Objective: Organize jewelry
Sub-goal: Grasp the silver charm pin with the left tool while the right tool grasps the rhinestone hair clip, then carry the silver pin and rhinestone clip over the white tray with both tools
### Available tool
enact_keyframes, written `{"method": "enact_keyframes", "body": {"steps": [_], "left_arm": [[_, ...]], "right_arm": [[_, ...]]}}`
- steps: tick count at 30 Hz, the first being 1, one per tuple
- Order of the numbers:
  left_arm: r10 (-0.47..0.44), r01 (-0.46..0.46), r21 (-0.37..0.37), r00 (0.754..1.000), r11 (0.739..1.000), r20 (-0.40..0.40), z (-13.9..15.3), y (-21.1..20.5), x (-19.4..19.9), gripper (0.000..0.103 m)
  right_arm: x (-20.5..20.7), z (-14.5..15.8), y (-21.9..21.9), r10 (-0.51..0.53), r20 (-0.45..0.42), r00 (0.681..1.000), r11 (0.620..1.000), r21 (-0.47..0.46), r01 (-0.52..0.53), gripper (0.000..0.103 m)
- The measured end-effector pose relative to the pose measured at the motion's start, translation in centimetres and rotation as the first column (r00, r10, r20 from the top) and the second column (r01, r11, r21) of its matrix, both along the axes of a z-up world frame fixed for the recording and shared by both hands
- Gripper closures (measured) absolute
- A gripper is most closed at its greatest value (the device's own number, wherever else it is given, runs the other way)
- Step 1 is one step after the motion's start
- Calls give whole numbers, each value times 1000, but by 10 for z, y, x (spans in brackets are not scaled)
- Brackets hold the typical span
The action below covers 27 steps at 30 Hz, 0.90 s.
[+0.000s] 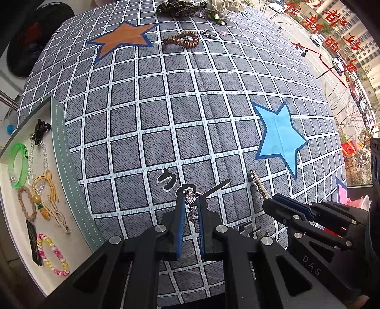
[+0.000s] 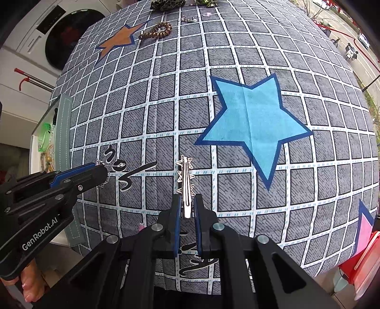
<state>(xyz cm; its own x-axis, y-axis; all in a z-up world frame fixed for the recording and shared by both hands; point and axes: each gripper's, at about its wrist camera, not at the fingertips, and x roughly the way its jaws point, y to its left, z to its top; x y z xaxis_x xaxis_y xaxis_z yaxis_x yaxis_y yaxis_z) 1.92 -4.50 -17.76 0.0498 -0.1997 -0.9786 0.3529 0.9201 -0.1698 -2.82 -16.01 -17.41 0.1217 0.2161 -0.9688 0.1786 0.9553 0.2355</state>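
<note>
Left gripper (image 1: 192, 202) clamped on a small silver chain piece (image 1: 192, 204), links bunched between the blue pads, a bit sticking out past the tips above the grey checked cloth (image 1: 213, 118); whether it touches the cloth, cannot tell. Right gripper (image 2: 187, 204) closed on the plain end of a silver hair clip (image 2: 186, 183), clip pointing straight ahead along the fingers, its star-trimmed part out past the tips over the cloth. From the left wrist view the right gripper sits just to the right, clip jutting up-left from it; from the right wrist view the left gripper sits to the left, chain dangling at its tips. Printed blue star (image 2: 254, 123) beyond and right of the clip, orange star (image 1: 121, 38) far across the cloth. Tray (image 1: 61, 152) with a pale green stitched rim at the left edge of the cloth, holding a green wristband (image 1: 17, 166), black claw clip (image 1: 40, 129), silver chain (image 1: 44, 154), braided tan ring (image 1: 27, 204), yellow cord charm (image 1: 46, 190), pink bead bracelet (image 1: 53, 254). Brown coil hair tie (image 1: 184, 39) loose on the far cloth, leopard scrunchie (image 1: 178, 7) and white scrunchie (image 1: 224, 6) at the far edge. Bit of a hand (image 2: 29, 285) under the left gripper's handle.
</note>
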Motion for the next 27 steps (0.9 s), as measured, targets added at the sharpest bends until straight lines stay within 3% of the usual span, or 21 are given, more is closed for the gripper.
{"method": "enact_keyframes", "body": {"steps": [11, 27], "left_arm": [[44, -43, -25, 999, 999, 32, 33, 37, -6, 86], [125, -122, -40, 989, 992, 78, 54, 67, -13, 86]], "right_arm": [[7, 17, 0, 18, 2, 1000, 1000, 12, -18, 92], [15, 38, 7, 41, 12, 999, 999, 18, -42, 92]]}}
